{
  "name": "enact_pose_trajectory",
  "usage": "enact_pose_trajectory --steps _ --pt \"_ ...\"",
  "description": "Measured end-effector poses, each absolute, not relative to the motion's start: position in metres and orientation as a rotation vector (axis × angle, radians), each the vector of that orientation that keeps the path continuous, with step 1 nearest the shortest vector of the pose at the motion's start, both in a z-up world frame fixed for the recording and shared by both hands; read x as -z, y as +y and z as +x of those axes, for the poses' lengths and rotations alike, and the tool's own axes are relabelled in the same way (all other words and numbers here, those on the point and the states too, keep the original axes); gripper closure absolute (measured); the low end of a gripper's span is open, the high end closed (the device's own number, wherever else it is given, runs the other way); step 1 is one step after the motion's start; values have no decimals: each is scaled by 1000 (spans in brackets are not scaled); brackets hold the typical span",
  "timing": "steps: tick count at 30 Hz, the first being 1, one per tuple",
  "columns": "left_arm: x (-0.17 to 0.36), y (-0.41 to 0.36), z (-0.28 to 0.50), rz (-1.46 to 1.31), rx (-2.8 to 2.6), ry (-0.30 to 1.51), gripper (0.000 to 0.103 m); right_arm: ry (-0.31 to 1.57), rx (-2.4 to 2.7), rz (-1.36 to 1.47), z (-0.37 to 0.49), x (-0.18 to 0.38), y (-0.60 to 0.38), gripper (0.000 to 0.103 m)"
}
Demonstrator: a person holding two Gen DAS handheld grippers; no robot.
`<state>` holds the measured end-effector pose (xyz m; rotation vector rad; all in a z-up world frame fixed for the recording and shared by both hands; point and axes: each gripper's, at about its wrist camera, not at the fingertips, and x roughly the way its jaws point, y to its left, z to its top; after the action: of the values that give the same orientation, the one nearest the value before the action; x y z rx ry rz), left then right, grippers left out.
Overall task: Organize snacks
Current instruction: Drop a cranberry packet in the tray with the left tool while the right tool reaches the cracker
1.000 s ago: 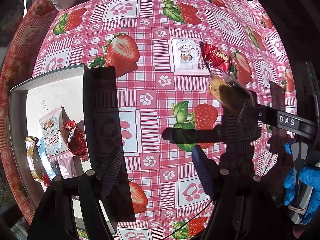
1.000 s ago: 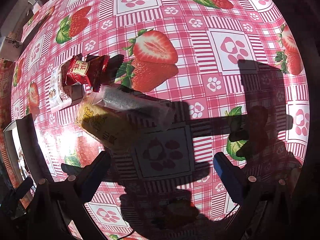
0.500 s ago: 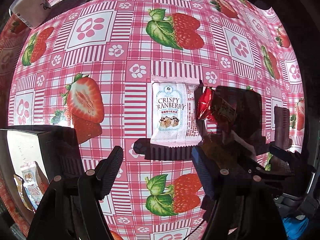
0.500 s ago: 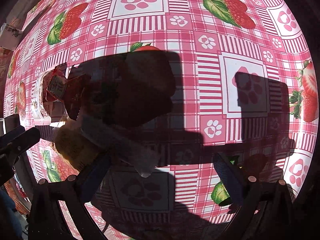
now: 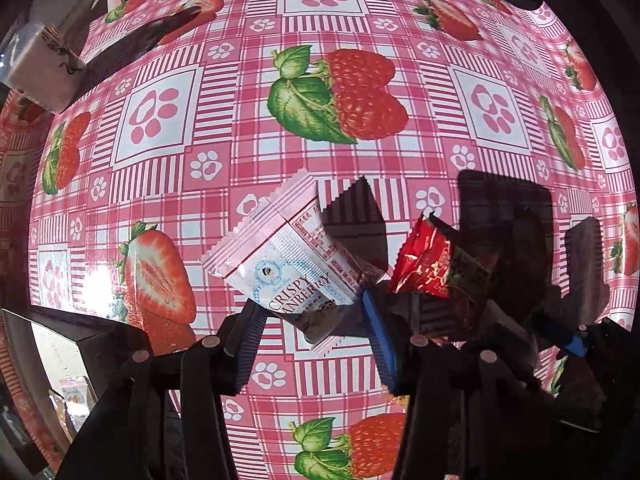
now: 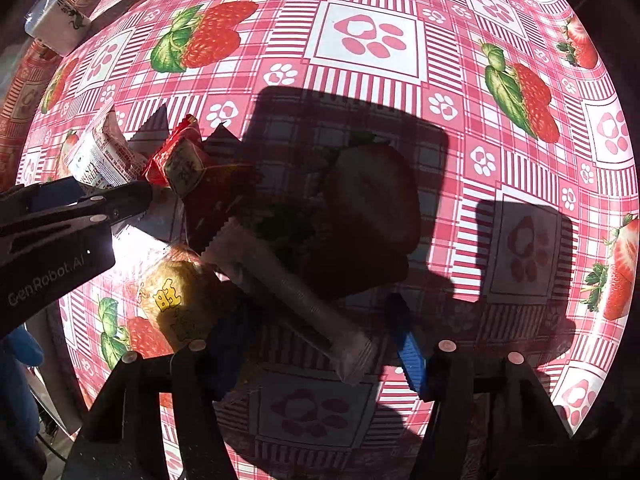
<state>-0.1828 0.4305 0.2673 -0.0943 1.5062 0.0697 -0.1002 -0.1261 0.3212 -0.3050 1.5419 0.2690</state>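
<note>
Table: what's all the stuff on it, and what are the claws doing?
tablecloth: one, pink-red check with strawberries and paw prints, covers the table
Crispy Cranberry packet: one, white and pink, tipped up in the left claw
red packet: one, red, just right of it
yellow snack packet: one, clear wrapper, between the right claw's fingers
tray: one, grey, lower left, some packets inside
small box: one, whitish, far left corner
gloved hand: one, blue, behind the left claw
left claw: one, black and blue, just closed on the cranberry packet
right claw: one, black and blue, jaws just closing, grip unclear
</note>
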Motion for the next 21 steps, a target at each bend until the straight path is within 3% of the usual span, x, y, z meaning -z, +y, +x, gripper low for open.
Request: enact_pose_trajectory --steps 1,2,3,5,16,18,19,20,21 --pt "-268 430 -183 -95 -64 1507 69 1545 -281 -310 -102 -323 -125 78" --pt "-268 430 -184 -98 -60 1512 76 1548 -286 -311 -104 -324 -126 83" --pt "-269 433 -187 -102 -57 1515 85 1550 -288 -305 -105 -324 -127 83" --pt "-269 435 -199 -87 -50 1517 92 1565 -293 -273 -124 -330 -132 83" --pt "-270 444 -346 -145 -16 1600 92 1651 -301 -169 -199 -322 -174 83" --pt "-269 449 -363 -161 -10 1620 85 1662 -288 -144 -211 -321 -183 82" --pt "-269 451 -370 -159 -9 1622 80 1660 -279 -131 -217 -321 -187 76" --pt "-270 456 -381 -151 -11 1622 70 1660 -267 -130 -221 -321 -190 49" --pt "-270 462 -395 -140 -15 1620 60 1662 -244 -142 -226 -319 -194 29"
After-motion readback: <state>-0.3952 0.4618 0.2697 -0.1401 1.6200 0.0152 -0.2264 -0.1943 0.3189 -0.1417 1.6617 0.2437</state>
